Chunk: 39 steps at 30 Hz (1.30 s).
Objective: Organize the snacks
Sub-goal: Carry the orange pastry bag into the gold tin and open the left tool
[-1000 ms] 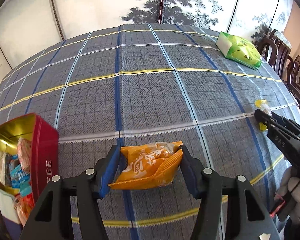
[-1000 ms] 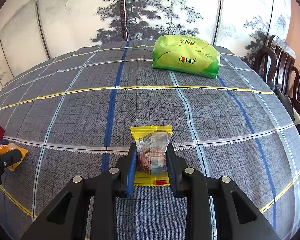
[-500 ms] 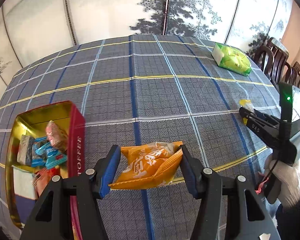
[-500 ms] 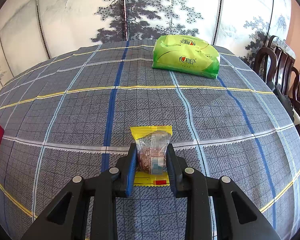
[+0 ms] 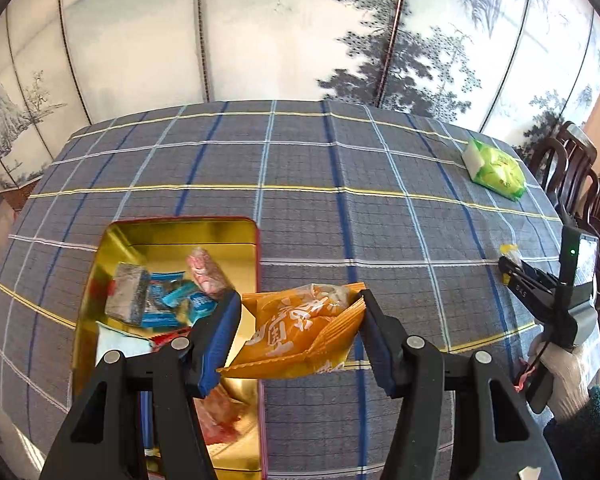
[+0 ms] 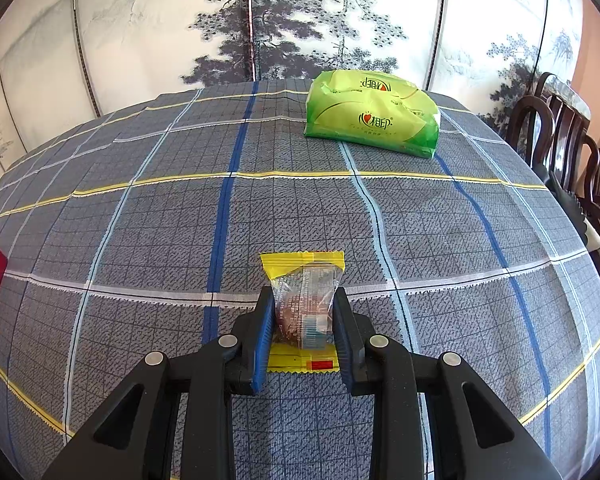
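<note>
The person is carrying the orange snack packet (image 5: 300, 330) in the left gripper (image 5: 298, 338) toward the red tin (image 5: 172, 228), whose gold interior lies at about 9 o'clock from the packet. To do this well, the packet's whole body should probably be hanging over the tin's opening, clear of the right wall, before the jaws are spreading. The jaws are fairly wide, pinching the packet's two ends. The right gripper (image 6: 302, 320), narrowly closed, is clasping the yellow-ended clear snack (image 6: 303, 300) resting on the tablecloth (image 6: 440, 240).
</note>
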### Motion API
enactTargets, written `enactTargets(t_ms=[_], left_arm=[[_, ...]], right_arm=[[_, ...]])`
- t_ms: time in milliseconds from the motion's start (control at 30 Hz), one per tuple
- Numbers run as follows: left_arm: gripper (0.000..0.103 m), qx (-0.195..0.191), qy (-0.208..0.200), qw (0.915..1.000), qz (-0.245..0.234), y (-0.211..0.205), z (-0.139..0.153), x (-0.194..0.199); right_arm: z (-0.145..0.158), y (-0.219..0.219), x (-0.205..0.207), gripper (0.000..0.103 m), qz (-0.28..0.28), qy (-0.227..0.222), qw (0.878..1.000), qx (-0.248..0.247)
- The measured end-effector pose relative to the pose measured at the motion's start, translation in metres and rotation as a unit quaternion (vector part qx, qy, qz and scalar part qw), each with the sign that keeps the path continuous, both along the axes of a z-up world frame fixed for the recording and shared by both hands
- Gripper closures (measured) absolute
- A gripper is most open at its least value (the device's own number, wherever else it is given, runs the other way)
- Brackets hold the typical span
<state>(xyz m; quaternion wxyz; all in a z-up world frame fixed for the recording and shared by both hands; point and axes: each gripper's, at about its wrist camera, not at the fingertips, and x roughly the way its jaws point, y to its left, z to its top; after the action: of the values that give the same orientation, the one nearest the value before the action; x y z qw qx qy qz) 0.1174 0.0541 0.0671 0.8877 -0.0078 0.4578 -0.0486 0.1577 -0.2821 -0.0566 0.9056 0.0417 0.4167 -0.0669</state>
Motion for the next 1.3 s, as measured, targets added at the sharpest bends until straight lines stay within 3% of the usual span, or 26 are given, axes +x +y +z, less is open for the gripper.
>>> enactTargets(t_ms=[400,800,1300], left_arm=[[0.048,0.037,0.013,0.996,0.08,0.077,-0.018,0.019],[0.048,0.064,0.036,0.9917,0.105,0.113,-0.051,0.042],[0.046,0.084,0.053,0.9906,0.094,0.118,-0.076,0.055]], right_arm=[[0.0,0.0,0.0,0.074,0.0,0.0,1.0,-0.001],[0.0,0.0,0.0,0.074,0.0,0.001,1.0,-0.001],[0.0,0.001,0.0,0.074,0.0,0.001,1.0,-0.002]])
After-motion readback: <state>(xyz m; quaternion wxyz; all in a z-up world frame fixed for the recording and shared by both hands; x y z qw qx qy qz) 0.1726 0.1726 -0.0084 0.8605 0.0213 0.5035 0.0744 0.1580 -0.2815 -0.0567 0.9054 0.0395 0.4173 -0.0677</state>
